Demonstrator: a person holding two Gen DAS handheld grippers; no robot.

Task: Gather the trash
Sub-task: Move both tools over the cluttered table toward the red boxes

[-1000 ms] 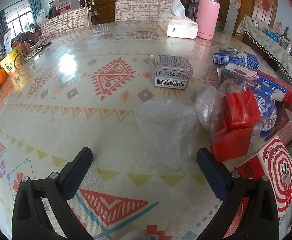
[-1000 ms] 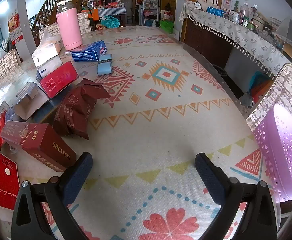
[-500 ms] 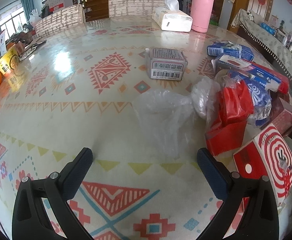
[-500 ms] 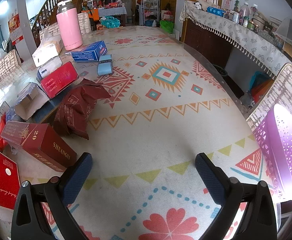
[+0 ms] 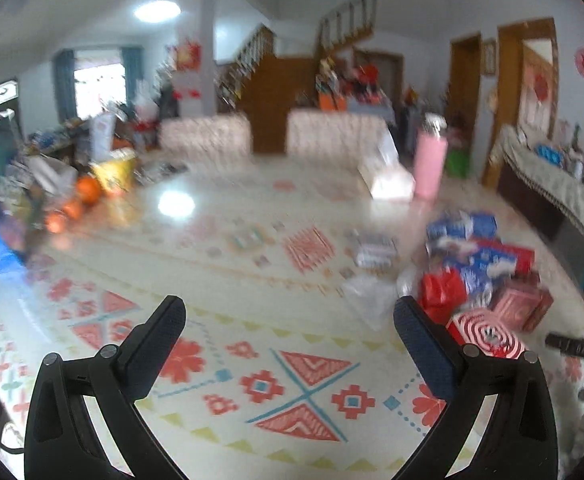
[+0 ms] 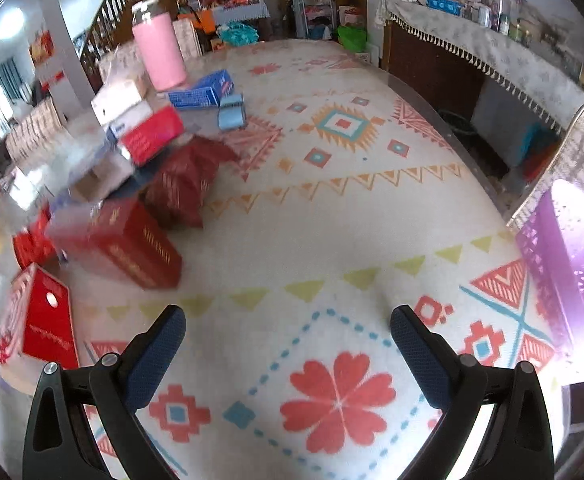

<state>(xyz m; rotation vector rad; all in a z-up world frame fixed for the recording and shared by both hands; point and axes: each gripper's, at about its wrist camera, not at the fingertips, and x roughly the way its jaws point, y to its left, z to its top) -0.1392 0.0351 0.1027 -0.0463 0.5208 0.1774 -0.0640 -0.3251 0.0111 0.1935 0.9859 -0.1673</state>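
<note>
Left gripper (image 5: 288,318): jaws spread wide, empty; clear plastic bag (image 5: 366,300) lies just ahead-right of its right finger. Right gripper (image 6: 286,328): likewise spread, empty; red box (image 6: 132,244) ahead-left.

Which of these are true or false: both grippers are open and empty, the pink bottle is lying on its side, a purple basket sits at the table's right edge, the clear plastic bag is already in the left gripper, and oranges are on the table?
1. Both the left gripper and right gripper are open and empty. True.
2. The tall pink bottle lies on its side. False: it stands upright.
3. A purple perforated plastic basket sits at the right table edge. True.
4. The clear crumpled plastic bag is held by the left gripper. False: it lies on the patterned tablecloth, ungripped.
5. Round oranges are on the table. True.
</note>
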